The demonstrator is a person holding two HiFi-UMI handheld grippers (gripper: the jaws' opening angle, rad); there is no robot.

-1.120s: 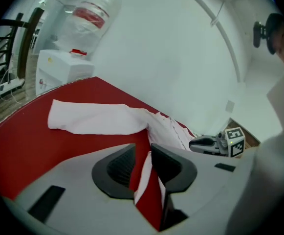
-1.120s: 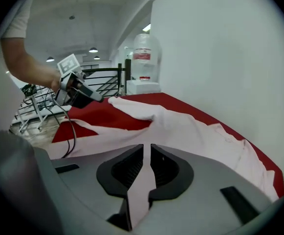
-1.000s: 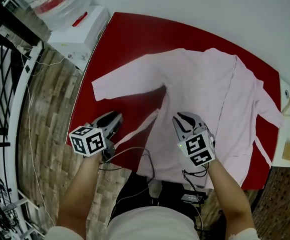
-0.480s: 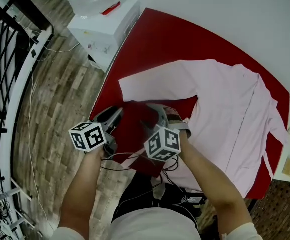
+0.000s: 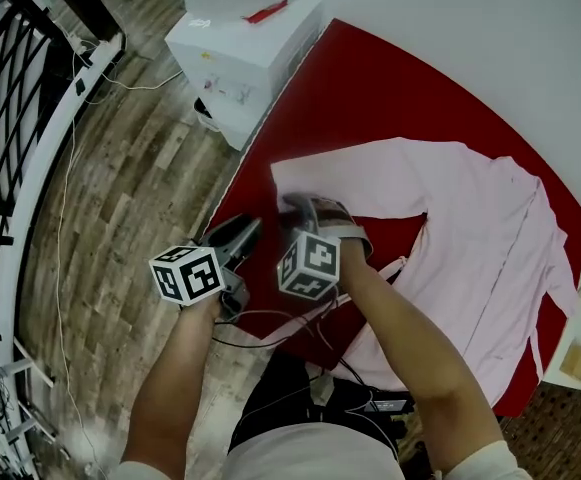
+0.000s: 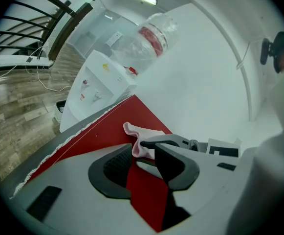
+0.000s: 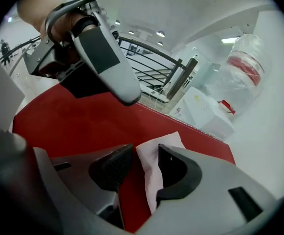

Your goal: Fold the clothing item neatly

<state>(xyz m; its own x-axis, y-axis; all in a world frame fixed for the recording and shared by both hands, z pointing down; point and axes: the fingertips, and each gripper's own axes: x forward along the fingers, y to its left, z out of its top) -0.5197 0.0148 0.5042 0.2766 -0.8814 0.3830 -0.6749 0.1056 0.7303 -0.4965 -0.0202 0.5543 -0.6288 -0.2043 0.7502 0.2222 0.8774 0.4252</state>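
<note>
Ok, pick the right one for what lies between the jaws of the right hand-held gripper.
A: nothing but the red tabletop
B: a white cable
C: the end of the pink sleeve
C: the right gripper view shows the end of the pink sleeve between the jaws of the right hand-held gripper. The jaws have just been opening and stand apart rather than clamped on it.

Right gripper (image 5: 300, 206) swings off the shirt (image 5: 470, 238) body to the sleeve cuff (image 5: 288, 176) by the table (image 5: 370, 78) left edge, its jaws just now opening around the cuff.
</note>
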